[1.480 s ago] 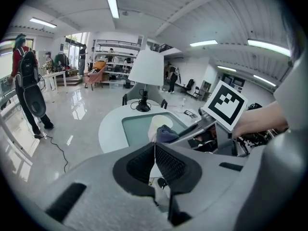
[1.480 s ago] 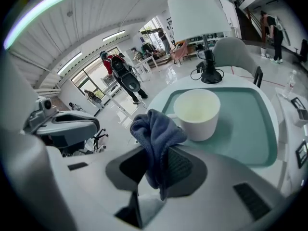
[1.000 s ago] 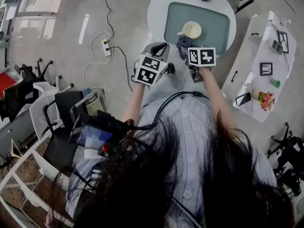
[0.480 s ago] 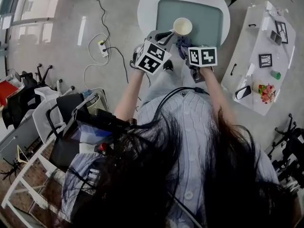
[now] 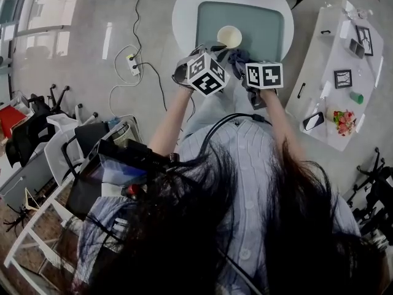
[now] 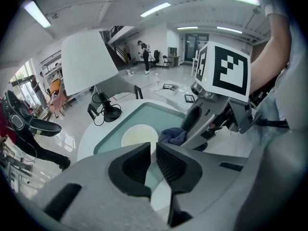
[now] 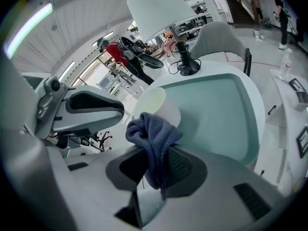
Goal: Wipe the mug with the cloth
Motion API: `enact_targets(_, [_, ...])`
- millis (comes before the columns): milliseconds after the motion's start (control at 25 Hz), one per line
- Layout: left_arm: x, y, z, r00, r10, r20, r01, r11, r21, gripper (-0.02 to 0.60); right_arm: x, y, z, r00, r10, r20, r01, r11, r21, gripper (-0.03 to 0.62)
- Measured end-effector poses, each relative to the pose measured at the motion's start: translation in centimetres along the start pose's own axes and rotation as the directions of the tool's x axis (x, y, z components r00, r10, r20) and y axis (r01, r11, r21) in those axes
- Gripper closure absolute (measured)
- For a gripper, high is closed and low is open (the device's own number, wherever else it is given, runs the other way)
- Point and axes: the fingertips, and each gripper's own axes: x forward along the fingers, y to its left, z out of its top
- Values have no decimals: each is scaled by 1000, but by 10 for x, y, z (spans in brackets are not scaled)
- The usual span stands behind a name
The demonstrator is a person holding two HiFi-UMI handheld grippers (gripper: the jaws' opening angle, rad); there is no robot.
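A cream mug (image 5: pixel 229 37) stands on the teal mat (image 5: pixel 264 26) of the round white table, and shows as a pale mug (image 6: pixel 139 136) in the left gripper view. My right gripper (image 7: pixel 155 170) is shut on a dark blue cloth (image 7: pixel 151 138) that bunches up above its jaws, close to the mug (image 7: pixel 156 107). In the head view the cloth (image 5: pixel 237 56) hangs just right of and nearer than the mug. My left gripper (image 6: pixel 153 160) has its jaws together with nothing between them, near the mug's near left side.
A black lamp base with its cable (image 7: pixel 186 66) sits at the table's far edge. To the right stands a white side table (image 5: pixel 344 72) with small items. A power strip and cables (image 5: pixel 134 60) lie on the floor to the left.
My left gripper has moved right and forward, closer to the mug and the right gripper. The right gripper still holds the cloth in about the same place.
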Motion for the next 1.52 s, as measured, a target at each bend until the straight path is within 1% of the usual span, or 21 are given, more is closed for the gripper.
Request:
enact_targets(120, [7,-2,-1,1000,-9,-26,9,1000,12,561,-1,-2,2,1000,2,0,-2,1000,5,496])
enact_targets(280, [30,-8,3,998,-21,-67,21,1000,-6,560,-4,-26,8,1000,4,-5,-4,1000,5,496])
enact_targets(480, [58,-14,8,994,1,-112,-1,1000,5,560,-6,-56,15,1000,9,-11,-9,1000,-12,496])
enact_targets(560, [57,-13,8,993,15,-117,-13,1000,12,560,-7,-55,19,1000,4,-15,-5,1000,-26,496])
enact_targets(680, [58,-12,10,992,16,-129,-18,1000,-17,558,-7,-54,27,1000,7,-21,-8,999,-46,496])
enact_targets(800, [61,-11,9,987,23,-161,-30,999,-45,558,-7,-53,34,999,12,-33,-14,997,-77,496])
enact_targets(960, [71,-10,2,973,46,-225,-59,997,-52,558,-4,-55,39,998,8,-61,-16,992,-122,496])
enact_targets(1040, [73,-8,1,969,59,-241,-75,995,-60,558,-2,-54,39,997,15,-72,-24,991,-128,496])
enact_targets(1120, [74,-7,0,966,58,-251,-77,995,-63,560,-2,-54,40,997,20,-77,-30,991,-132,496])
enact_targets(1240, [74,-8,-1,965,41,-259,-56,997,-49,560,-2,-55,41,996,26,-83,-37,990,-139,496])
enact_targets(1320, [74,-8,-1,963,26,-270,-32,999,-19,560,-1,-55,42,996,29,-90,-42,988,-148,496])
enact_targets(1440, [75,-10,-1,960,-4,-281,16,999,41,560,-1,-56,44,995,34,-96,-49,986,-159,496])
enact_targets(1520, [74,-11,0,961,-42,-274,59,997,53,560,-2,-56,47,995,36,-96,-51,985,-164,496])
